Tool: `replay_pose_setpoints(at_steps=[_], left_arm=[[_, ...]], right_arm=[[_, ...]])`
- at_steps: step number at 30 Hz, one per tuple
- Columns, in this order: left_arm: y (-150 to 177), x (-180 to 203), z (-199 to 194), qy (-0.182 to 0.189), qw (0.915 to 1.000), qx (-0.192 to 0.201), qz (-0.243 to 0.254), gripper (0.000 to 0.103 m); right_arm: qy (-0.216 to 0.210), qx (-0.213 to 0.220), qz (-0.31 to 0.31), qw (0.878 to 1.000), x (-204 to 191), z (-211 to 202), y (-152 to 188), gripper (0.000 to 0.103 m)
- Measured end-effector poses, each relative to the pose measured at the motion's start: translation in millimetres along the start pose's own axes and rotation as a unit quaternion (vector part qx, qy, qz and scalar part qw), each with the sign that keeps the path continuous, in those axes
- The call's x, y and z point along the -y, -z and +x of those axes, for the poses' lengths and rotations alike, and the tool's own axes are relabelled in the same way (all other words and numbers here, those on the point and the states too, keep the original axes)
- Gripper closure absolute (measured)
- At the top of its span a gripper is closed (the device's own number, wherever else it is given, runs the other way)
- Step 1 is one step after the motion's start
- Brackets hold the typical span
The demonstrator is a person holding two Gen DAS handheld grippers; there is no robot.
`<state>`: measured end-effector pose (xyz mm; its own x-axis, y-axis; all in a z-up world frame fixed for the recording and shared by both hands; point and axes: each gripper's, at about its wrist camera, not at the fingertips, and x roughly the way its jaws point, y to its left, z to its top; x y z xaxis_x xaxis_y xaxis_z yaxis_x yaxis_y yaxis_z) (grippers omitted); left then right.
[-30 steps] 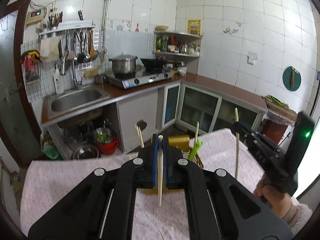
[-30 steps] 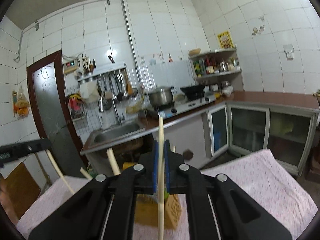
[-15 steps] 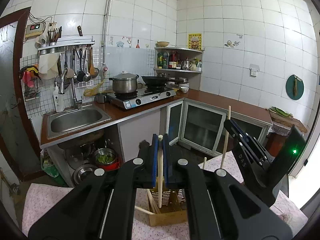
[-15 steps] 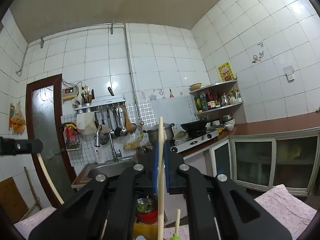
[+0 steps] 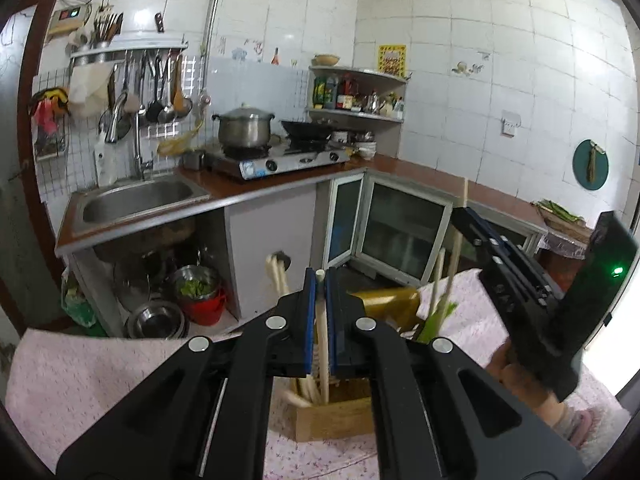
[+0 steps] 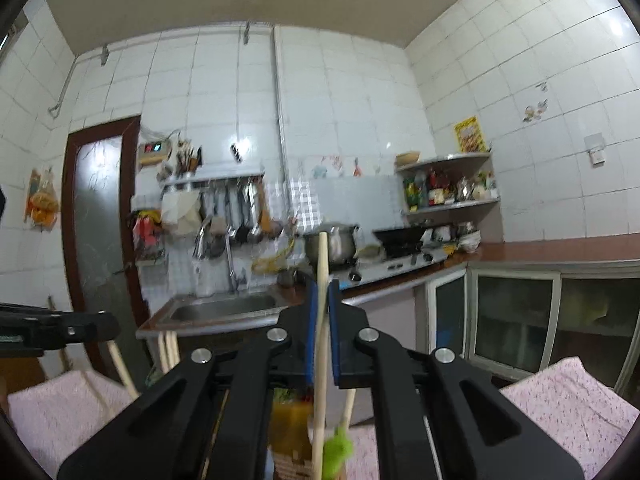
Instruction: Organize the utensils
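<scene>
- Left chopstick (image 5: 321,332): pale, upright, clamped between the blue pads of the left hand-held gripper (image 5: 320,320); lower end is inside the wooden holder (image 5: 332,416), among the other sticks already standing there.
- Right chopstick (image 6: 321,320): upright, pinched in the right hand-held gripper (image 6: 322,320), jaws closed narrow on it; its tip hangs just above the holder, beside a green-handled utensil (image 6: 338,450). View is blurred, so contact with the holder cannot be confirmed.
- The holder stands on the desk, on a pink patterned cloth (image 5: 80,380), near the far edge, with a yellow-brown box (image 5: 384,300) just behind it.
- In the left wrist view, the right gripper body comes in from the right edge, gripped by a hand (image 5: 520,376) in a pink sleeve.
- Judgement: insertion step, both sticks nearly home.
- Risks: both grippers converge on one small opening, so their bodies could knock together; a stick entering tilted may catch the rim or wedge against standing sticks and tip the light holder; early release would let the stick fall onto the cloth.
</scene>
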<state>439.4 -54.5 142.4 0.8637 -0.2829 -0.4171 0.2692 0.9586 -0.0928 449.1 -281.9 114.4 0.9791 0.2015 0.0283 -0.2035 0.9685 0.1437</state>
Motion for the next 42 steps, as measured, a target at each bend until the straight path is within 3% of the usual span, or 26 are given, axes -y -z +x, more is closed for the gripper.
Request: replay_pose_setpoints(at_steps=[3,8,9,11,12,13,14,18,23,28,33,42], left_arm=[[12.7,-6.0,6.8,0.006,0.9997,-0.019,-0.017,0.099],[25.8,-5.7,3.6,-0.014,0.9994,-0.029,-0.013,0.095],[28.0,-6.2,1.2,-0.016,0.9991,-0.034,-0.019,0.091],[30.5,-5.7,-6.9,-0.012,0.9989,-0.036,-0.027,0.063],[31.9,-4.9,-15.4,-0.014,0.9990,-0.032,-0.026,0.058],[32.3,-3.0,-22.8,-0.018,0.9992,-0.028,-0.023,0.052],[32.7,-2.4,-30.6,-0.024,0.9992,-0.024,-0.019,0.045],[41.3,-5.6,-70.6,-0.036,0.9990,-0.014,-0.024,0.026],[71.5,-8.8,-120.2,-0.048,0.9982,-0.004,-0.035,0.005],[111.6,7.3,-177.0,-0.083,0.9960,0.030,-0.018,0.005],[162.4,27.9,-224.0,-0.124,0.9906,0.057,0.006,0.005],[228.1,34.8,-243.4,-0.162,0.9833,0.083,0.001,0.005]], right_arm=[[-0.006,-0.032,-0.020,0.999,-2.6,-6.8,11.9,0.097],[-0.006,-0.067,-0.025,0.997,-2.0,-27.6,22.0,0.097],[-0.005,-0.075,-0.023,0.997,-1.3,-30.9,22.8,0.096],[-0.006,-0.106,-0.016,0.994,0.6,-38.3,21.8,0.093],[-0.005,-0.110,-0.014,0.994,1.2,-43.0,20.3,0.086],[0.002,-0.112,-0.016,0.994,1.5,-51.0,17.9,0.059],[0.007,-0.110,-0.016,0.994,1.6,-60.4,15.3,0.042],[0.027,-0.125,-0.021,0.992,0.7,-94.0,9.5,0.040],[0.043,-0.142,-0.028,0.989,-6.7,-148.7,12.6,0.016],[0.075,-0.134,-0.038,0.987,-23.5,-218.4,20.7,0.004],[0.084,-0.140,-0.031,0.986,-30.9,-277.2,41.6,0.004],[0.077,-0.133,-0.030,0.988,-42.6,-328.2,87.2,0.004]])
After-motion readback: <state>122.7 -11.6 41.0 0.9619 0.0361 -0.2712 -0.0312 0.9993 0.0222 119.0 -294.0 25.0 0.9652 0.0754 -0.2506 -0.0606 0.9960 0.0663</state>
